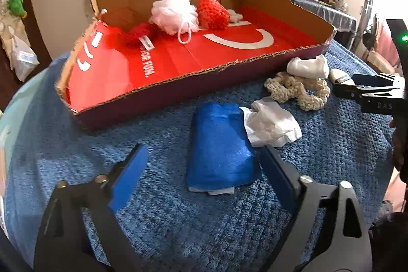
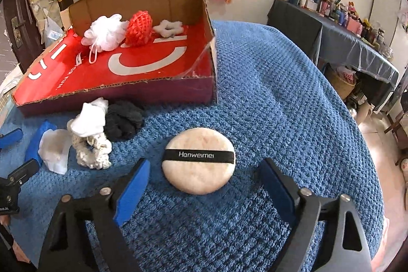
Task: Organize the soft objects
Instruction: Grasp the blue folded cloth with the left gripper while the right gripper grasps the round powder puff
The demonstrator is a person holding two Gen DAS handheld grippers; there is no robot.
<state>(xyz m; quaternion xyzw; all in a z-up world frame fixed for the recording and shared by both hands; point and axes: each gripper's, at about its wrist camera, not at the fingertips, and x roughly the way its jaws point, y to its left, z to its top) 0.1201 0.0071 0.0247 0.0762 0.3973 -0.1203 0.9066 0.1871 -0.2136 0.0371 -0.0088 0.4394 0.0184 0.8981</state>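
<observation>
Seemingly set for a pick, the left gripper (image 1: 201, 170) hovers low with its jaws spread wide on either side of the folded blue cloth (image 1: 221, 142), which lies on the nubbly blue blanket (image 1: 158, 221) just in front of the cardboard tray (image 1: 178, 91). That cloth looks light and limp — best pinched across its folded thickness so the layers stay together. A crumpled white sock (image 1: 272, 124) touches its far corner, and a cream crocheted piece (image 1: 298, 91) lies beyond.

From the right wrist, the right gripper (image 2: 204, 190) also stands open, its blue pads flanking the round powder puff (image 2: 199, 161). Flat, spongy and featherweight, it should be nipped across its rim — a light squeeze is probably enough. A white bath pouf (image 2: 104, 32) and a red knitted ball (image 2: 140, 28) already sit in the tray.
</observation>
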